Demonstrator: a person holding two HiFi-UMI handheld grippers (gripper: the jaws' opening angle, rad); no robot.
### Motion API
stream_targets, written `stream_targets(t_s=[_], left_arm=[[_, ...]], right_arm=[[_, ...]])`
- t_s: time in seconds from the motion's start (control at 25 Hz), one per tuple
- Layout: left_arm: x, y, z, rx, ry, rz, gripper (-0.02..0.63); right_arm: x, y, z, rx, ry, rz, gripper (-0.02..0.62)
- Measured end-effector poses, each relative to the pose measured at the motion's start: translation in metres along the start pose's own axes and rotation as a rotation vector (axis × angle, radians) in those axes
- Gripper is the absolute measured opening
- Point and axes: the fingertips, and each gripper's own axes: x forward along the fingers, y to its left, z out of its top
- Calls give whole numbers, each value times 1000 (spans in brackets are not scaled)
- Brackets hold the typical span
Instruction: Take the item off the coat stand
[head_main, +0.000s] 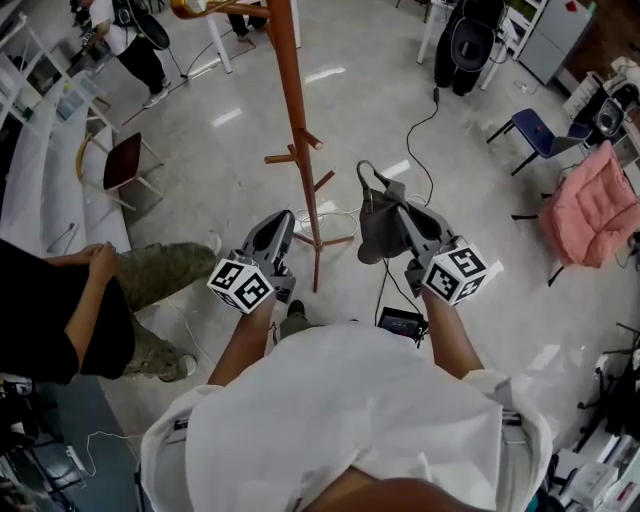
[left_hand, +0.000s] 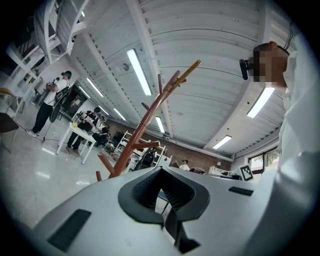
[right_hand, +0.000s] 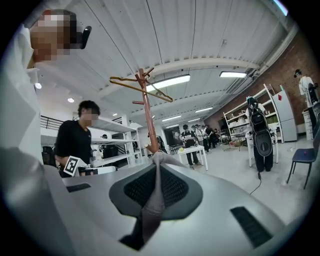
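In the head view, the coat stand (head_main: 293, 100) runs from the top centre of the frame down to its feet in the middle. None of the pegs we can see carries anything. The grey cloth item (head_main: 375, 235) hangs just right of centre, clear of the pole and pegs, with a strap looping up from its top. The right claw (head_main: 402, 215) has it pinched at the upper edge. The left claw (head_main: 283, 220) sits to the left of the pole with its jaws together and nothing in them.

In the left gripper view, the left claw (left_hand: 161, 172) shows its pads meeting at the tip, and only the room is visible through the small gap behind them. The coat stand (left_hand: 145, 125) rises at a slant in the middle of the frame, beyond the claw and untouched by it.

In the right gripper view, the right claw (right_hand: 157, 170) is closed on a fold of the grey cloth item (right_hand: 150, 212), which runs between the pads and bunches at the tip. The coat stand (right_hand: 148, 120) is upright in the centre of the frame, well behind the claw.

We judge that the lift-off itself is done, since the item is free of the stand and carried by the right claw alone. The next move calls for keeping that pinch firm while drawing the item away. The loose strap needs to stay clear of the lower pegs, and then the item needs somewhere to be set down.
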Motion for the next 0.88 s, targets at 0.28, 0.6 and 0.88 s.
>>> stream_targets(t_s=[0.28, 0.6, 0.88], left_arm=[[-14, -39, -32, 40, 30, 58, 12], [-55, -54, -66, 67, 115, 108, 12], [-72, -75, -60, 90, 136, 68, 12]], right_arm=[[-44, -9, -14, 25, -38, -10, 34], [-68, 9, -50, 50, -54, -37, 34], [-87, 41, -56, 57, -44, -70, 34]])
